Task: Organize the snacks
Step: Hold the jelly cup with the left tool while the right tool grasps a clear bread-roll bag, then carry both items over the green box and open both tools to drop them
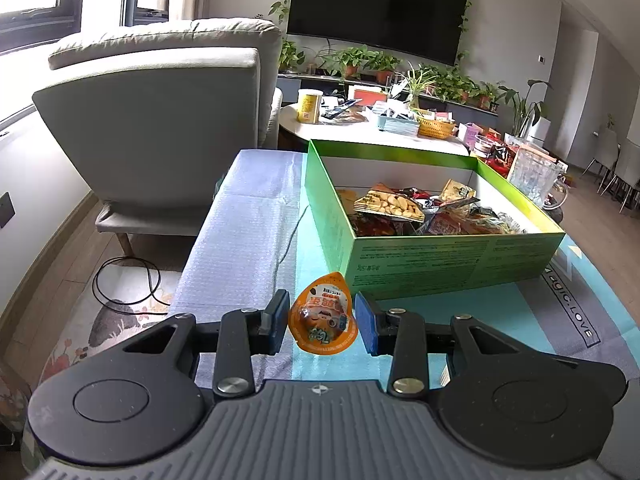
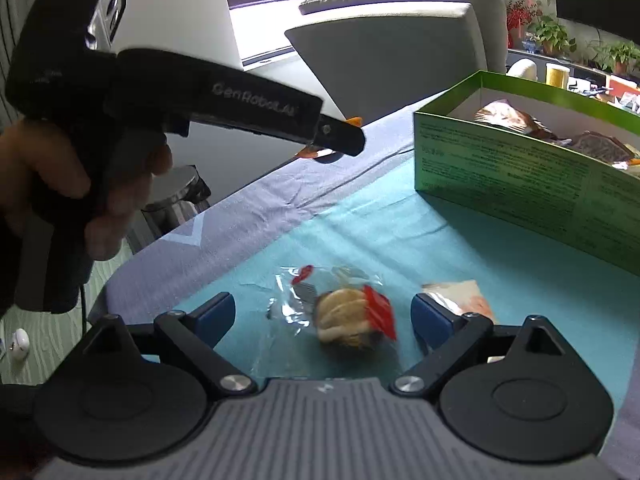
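My left gripper (image 1: 322, 322) is shut on an orange jelly cup (image 1: 323, 316) and holds it above the table, just short of the green snack box (image 1: 448, 256), which holds several snack packets. In the right wrist view the left gripper (image 2: 340, 140) is raised at upper left with the orange cup's edge (image 2: 354, 121) showing at its tip. My right gripper (image 2: 324, 320) is open and straddles a small cake in a clear wrapper with red print (image 2: 352, 316) lying on the teal cloth. A white and orange packet (image 2: 464, 296) lies beside the right finger. The green box also shows in the right wrist view (image 2: 520, 176).
The table is covered by a teal and lavender cloth (image 1: 248, 240). A grey armchair (image 1: 160, 120) stands behind the table on the left. A cluttered round table (image 1: 372, 128) and a glass mug (image 1: 532, 176) are beyond the box. A black cable (image 1: 128, 284) lies on the floor.
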### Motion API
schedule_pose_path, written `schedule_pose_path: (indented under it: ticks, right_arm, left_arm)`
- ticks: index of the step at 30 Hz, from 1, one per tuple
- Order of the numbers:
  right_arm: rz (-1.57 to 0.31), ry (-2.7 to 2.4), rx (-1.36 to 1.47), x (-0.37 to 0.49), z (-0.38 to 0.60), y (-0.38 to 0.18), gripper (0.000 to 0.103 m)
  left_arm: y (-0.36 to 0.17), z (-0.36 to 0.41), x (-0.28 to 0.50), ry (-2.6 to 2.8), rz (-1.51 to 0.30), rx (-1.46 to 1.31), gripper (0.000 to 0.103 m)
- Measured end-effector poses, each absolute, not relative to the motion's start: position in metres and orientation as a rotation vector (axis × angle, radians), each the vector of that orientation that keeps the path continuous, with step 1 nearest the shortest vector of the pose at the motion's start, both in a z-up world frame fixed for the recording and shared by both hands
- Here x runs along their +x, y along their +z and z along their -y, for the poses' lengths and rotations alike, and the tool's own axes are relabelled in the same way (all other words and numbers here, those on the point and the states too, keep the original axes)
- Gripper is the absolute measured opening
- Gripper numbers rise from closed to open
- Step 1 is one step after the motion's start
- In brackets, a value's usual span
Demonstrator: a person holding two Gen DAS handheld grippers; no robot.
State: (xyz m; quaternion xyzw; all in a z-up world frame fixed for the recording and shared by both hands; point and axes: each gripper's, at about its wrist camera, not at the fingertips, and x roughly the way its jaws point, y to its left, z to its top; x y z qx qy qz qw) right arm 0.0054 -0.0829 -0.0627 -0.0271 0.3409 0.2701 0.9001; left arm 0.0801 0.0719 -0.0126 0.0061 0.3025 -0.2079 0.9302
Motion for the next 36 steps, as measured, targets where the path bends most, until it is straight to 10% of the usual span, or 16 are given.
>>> schedule_pose_path:
  ticks: [6,36]
  right_arm:
    - [-0.713,0.523,-0.055,0.004,0.095,-0.057,0.053]
    - [-0.461,0.127,0.315,0.013,0.229,-0.003,0.054]
  left_arm:
    - [-0.012,-0.073,0.079,-0.415,-0.614,0.005,0.034]
    - [0.007,0.045,0.13,-0.593,-0.569,0.048,0.034]
